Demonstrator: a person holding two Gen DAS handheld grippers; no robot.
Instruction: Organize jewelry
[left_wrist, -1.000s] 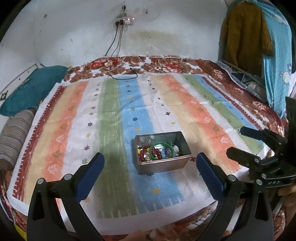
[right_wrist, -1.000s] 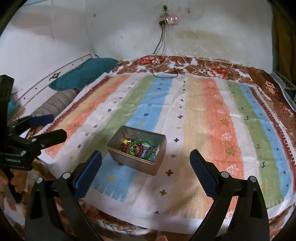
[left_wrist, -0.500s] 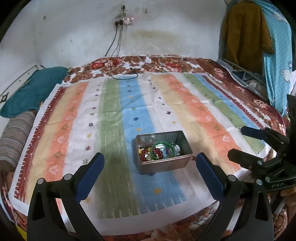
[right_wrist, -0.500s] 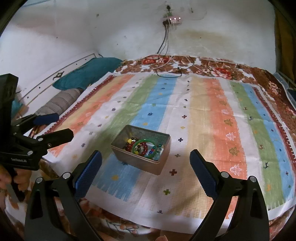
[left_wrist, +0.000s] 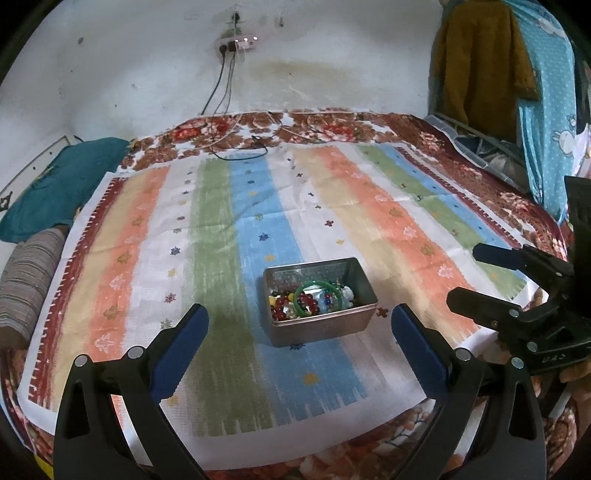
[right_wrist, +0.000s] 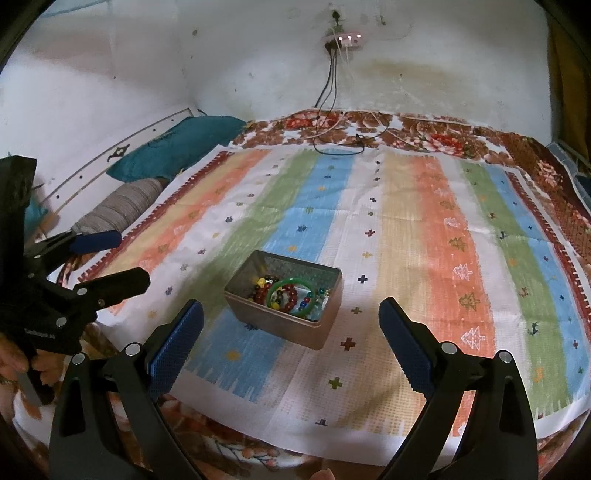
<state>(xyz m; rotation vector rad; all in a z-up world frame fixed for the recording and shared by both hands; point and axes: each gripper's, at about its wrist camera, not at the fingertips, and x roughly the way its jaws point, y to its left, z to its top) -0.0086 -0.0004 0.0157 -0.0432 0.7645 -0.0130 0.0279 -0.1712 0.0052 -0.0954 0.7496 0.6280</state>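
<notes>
A small grey metal tin (left_wrist: 325, 328) (right_wrist: 284, 328) stands on a striped cloth (left_wrist: 229, 229) (right_wrist: 406, 229) on the bed. In it lie a green bangle (left_wrist: 318, 297) (right_wrist: 291, 297), red bead bracelets and other coloured beads. My left gripper (left_wrist: 300, 325) is open and empty, held above the cloth just short of the tin. My right gripper (right_wrist: 290, 321) is open and empty, also near the tin's front. Each gripper shows in the other's view, the right one (left_wrist: 476, 273) to the tin's right, the left one (right_wrist: 122, 258) to its left.
A floral bedspread (left_wrist: 332, 129) lies under the cloth. A teal pillow (left_wrist: 55, 188) and a striped bolster (left_wrist: 26, 280) lie at the left. Cables (left_wrist: 240, 147) hang from a wall socket onto the bed's far edge. Clothes (left_wrist: 487, 66) hang at the right.
Both grippers have drifted slightly back and up; the tin sits a little lower in both views. Both stay open and empty.
</notes>
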